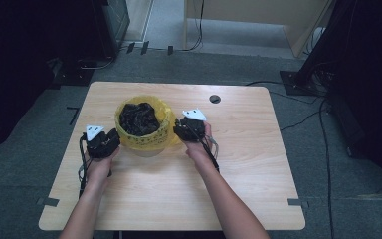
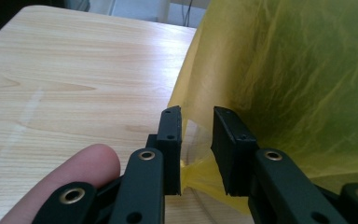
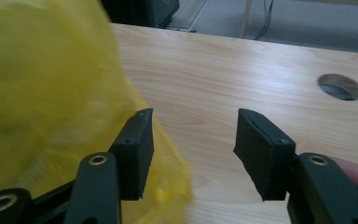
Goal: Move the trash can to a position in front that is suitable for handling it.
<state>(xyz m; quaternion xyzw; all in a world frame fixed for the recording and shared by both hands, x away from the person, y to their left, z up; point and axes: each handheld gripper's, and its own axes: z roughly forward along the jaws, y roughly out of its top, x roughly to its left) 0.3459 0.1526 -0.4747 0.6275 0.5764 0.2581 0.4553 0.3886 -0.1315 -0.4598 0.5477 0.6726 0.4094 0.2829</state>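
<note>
A bin lined with a yellow plastic bag [image 1: 155, 137] stands on the wooden table [image 1: 243, 164], with crumpled black material [image 1: 138, 119] inside. My left gripper [image 1: 112, 138] sits against the bag's left side. In the left gripper view its jaws [image 2: 196, 115] stand a narrow gap apart, and a fold of the yellow bag [image 2: 298, 84] runs between them without being pinched. My right gripper [image 1: 180, 130] is at the bag's right side. It stands wide open [image 3: 193, 116], its left finger [image 3: 135, 144] touching the yellow bag [image 3: 42, 93] and bare table between the jaws.
A round cable hole [image 1: 215, 98] lies in the table behind my right gripper, also in the right gripper view as the hole [image 3: 340, 86]. Cables and dark equipment stands [image 1: 308, 74] sit on the grey floor around the table. A thumb [image 2: 70, 177] rests beside the left jaw.
</note>
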